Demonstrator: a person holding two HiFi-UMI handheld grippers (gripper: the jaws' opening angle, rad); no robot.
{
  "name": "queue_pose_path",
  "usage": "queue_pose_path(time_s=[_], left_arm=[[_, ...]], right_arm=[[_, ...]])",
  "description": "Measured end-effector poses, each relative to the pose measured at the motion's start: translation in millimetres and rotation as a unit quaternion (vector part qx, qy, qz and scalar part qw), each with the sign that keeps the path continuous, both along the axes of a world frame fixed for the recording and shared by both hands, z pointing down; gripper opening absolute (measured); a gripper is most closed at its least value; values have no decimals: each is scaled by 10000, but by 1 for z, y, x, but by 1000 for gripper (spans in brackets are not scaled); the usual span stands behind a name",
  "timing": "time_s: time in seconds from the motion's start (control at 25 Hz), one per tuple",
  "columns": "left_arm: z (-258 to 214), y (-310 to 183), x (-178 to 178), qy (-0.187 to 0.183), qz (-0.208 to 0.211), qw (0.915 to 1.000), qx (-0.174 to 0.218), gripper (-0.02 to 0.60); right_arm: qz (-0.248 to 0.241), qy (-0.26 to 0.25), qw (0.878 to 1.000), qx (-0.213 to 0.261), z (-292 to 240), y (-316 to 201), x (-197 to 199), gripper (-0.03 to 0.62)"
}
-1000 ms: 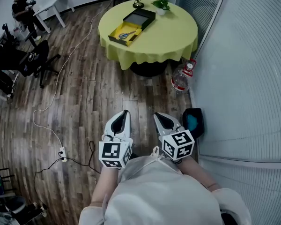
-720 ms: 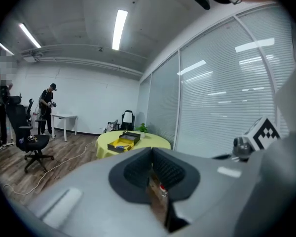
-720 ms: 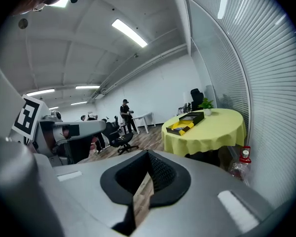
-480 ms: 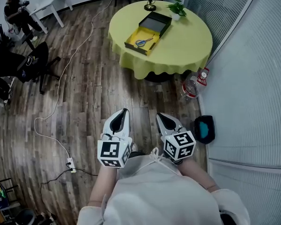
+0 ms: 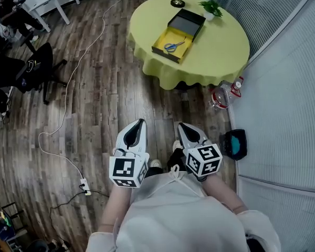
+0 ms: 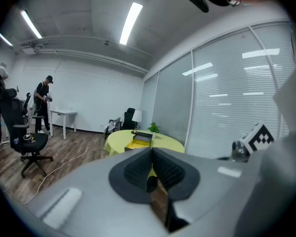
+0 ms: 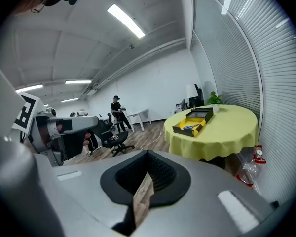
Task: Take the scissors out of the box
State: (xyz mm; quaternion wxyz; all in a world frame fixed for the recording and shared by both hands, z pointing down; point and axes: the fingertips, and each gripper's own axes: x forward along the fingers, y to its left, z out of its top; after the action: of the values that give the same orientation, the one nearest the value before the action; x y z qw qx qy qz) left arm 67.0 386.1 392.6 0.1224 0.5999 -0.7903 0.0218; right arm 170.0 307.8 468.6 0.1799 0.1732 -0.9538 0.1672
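Blue-handled scissors (image 5: 172, 46) lie in an open box with a yellow inside (image 5: 165, 36) on a round table under a yellow cloth (image 5: 215, 51), far ahead of me; the box's black lid (image 5: 188, 22) lies just behind it. Both grippers are held low in front of the person's body, over the wooden floor and well short of the table. My left gripper (image 5: 140, 124) is shut and empty, and my right gripper (image 5: 184, 127) beside it is also shut with nothing in it. From the right gripper view the box (image 7: 193, 123) and table (image 7: 222, 132) stand ahead to the right.
A water bottle (image 5: 220, 96) lies on the floor at the table's foot, and a blue and black object (image 5: 234, 143) sits by the blind-covered glass wall at right. A white cable (image 5: 68, 93) runs to a power strip (image 5: 85, 185). Left: an office chair (image 5: 34, 67) and a person (image 5: 10, 9).
The table with the box has come closer and lower in the head view as the person walks toward it. Both grippers stay shut, side by side.
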Motion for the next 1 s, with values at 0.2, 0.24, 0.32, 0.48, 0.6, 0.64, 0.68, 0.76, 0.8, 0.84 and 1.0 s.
queue_pose_path(time_s=[0.2,0.24,0.32,0.48,0.6,0.64,0.68,0.76,0.8,0.84,1.0], left_arm=[[10,-37,-23,-19,20,10000,-79,6],[12,-47,-28,-36,10,10000,-89,6],[16,-70,-40,-85,-17,9999,-113,6],[11,-132,-65,-144,-63,9998,-98,6],[10,-185,-84,-137,-115,9998,-122,6],[10,-203,-90,-115,-129,9998,-129,6],[10,-220,-96,-97,-133,9998,-134,6],[12,-255,-107,-98,-123,9997,-162,6],[14,-271,-113,-104,-120,9997,-192,6],[17,-287,-118,-97,-119,9996,-230,6],[35,-347,-136,99,-97,9989,-456,6]], right_arm=[[-42,31,9999,-99,15,-36,-30,-2],[-63,21,9999,-100,17,-47,-37,-2],[-119,-6,9999,-102,20,-72,-53,-2],[-325,-22,9994,-63,16,-133,-86,-2],[-385,-23,9992,-39,10,-186,-107,-2],[-398,-16,9992,-32,9,-204,-113,-2],[-415,-10,9991,-20,7,-221,-119,-1],[-450,1,9990,-1,6,-254,-130,-1],[-462,9,9989,-2,6,-270,-135,-2],[-467,22,9989,-8,7,-286,-140,-2],[-462,83,9989,-56,14,-345,-153,-1]])
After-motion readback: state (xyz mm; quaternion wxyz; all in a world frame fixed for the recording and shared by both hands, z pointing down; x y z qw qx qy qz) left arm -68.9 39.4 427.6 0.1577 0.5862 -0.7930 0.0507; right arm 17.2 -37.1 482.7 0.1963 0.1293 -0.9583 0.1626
